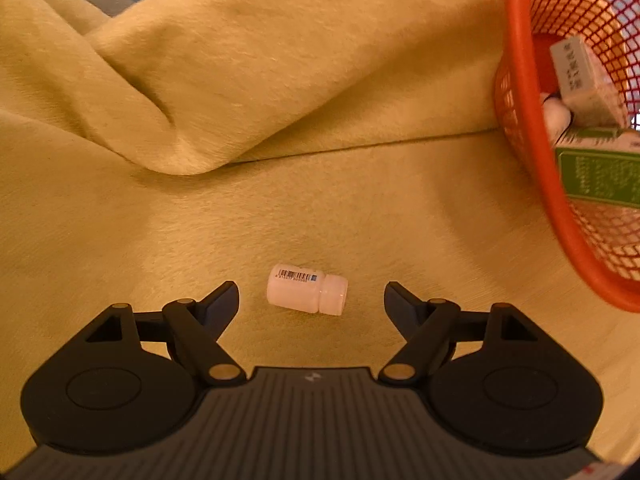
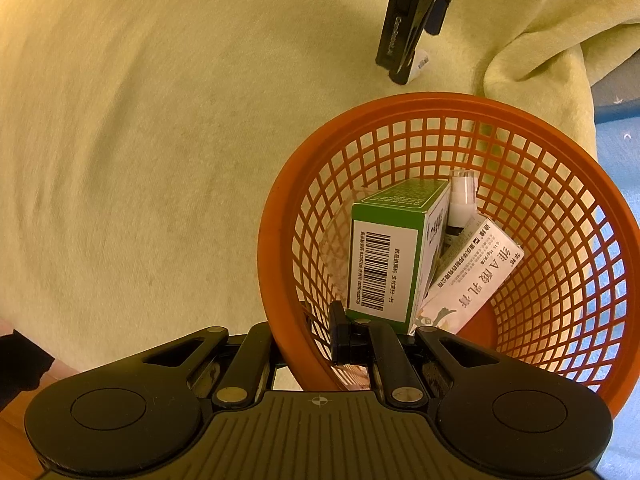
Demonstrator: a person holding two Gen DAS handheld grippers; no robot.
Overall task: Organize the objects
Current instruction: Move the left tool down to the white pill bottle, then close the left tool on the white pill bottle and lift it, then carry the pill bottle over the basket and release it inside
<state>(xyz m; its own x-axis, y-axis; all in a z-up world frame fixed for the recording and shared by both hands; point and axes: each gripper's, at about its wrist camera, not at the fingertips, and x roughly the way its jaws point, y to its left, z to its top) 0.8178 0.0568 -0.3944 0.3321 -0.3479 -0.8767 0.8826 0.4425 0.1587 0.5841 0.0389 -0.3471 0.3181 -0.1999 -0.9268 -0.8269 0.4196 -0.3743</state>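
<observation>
Yellow fuzzy cloth (image 1: pixel 320 208) lies rumpled into soft folds at upper left. Low in the left wrist frame, a small white plastic bottle (image 1: pixel 306 289) lies on its side between the wide-open fingers of the left hand-held gripper (image 1: pixel 311 298). The right hand-held gripper (image 2: pixel 320 340) is clamped on the rim of an orange plastic mesh basket (image 2: pixel 280 216) holding a green carton (image 2: pixel 384 256), a white carton (image 2: pixel 472 276) and a spray bottle (image 2: pixel 460 200).

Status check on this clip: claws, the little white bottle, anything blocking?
Left claw open, straddling white bottle lying on yellow blanket. Right claw shut on orange basket rim. Nothing blocking.
</observation>
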